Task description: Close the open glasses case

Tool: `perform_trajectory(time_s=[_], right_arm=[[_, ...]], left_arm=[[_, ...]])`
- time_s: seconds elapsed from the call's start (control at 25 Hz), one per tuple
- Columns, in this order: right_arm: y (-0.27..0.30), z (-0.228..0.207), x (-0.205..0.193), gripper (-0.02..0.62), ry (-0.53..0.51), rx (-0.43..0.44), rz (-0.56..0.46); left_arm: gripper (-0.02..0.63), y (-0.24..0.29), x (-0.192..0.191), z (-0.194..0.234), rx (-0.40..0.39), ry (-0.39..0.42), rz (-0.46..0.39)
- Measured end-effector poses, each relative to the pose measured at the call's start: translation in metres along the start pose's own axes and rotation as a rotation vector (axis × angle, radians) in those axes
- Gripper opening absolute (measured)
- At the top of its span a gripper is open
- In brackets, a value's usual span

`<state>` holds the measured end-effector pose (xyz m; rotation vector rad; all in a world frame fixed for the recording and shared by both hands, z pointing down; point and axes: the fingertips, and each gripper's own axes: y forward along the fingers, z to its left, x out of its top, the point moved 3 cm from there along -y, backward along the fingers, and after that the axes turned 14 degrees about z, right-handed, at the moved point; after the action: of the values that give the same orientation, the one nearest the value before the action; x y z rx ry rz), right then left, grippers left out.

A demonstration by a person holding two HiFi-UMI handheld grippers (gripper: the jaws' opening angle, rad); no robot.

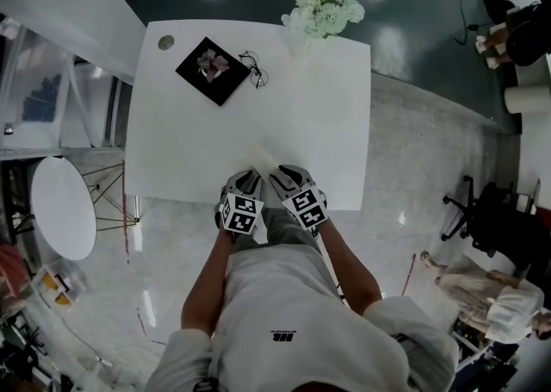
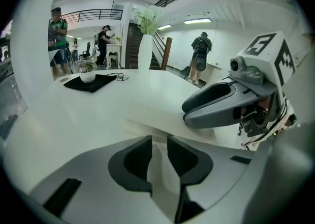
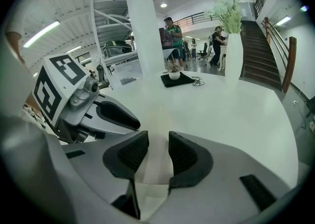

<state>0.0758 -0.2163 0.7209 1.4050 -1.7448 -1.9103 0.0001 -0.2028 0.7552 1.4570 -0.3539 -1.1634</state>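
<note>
While the glasses case (image 2: pixel 147 119) is cream on a white table (image 1: pixel 327 123), the head view barely catches it. It's just a pale sliver at the near edge, long axis running diagonally from far-left to near-right, with the near end between the two sets of jaws. It reads way better from the left gripper view: a low flat slab lying right ahead of the jaws and stretching toward the right gripper (image 2: pixel 216 105). The left gripper (image 2: pixel 160 142) has its jaws pulled in to a thin slot with pale case surface showing through it, and I don't see the pads biting on anything. The right one looks the same in its own view. Further back there's a black cloth (image 1: pixel 213 70) with a little white bowl (image 2: pixel 87 77) on it, something pinkish inside. A thin wiry black thing (image 1: pixel 254 69) sits just beside the cloth, and a tall white vase (image 3: pixel 234 55) holds white flowers (image 1: pixel 325 4). The people (image 2: pixel 201 53) standing behind the table only show up in the gripper views
</note>
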Motion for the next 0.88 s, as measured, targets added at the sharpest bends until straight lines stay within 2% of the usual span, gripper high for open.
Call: perform_trajectory(time_s=[0.52,0.88], right_arm=[[-0.009,0.009,0.004,0.135,0.008,-0.046,-0.017],[-0.034,0.015,0.014,0.135,0.017,-0.104,-0.078]], left_arm=[[0.110,-0.012,-0.002,0.003,-0.001,0.012,-0.029],[0.110,-0.050,0.010,0.016,0.035,0.011,-0.127]])
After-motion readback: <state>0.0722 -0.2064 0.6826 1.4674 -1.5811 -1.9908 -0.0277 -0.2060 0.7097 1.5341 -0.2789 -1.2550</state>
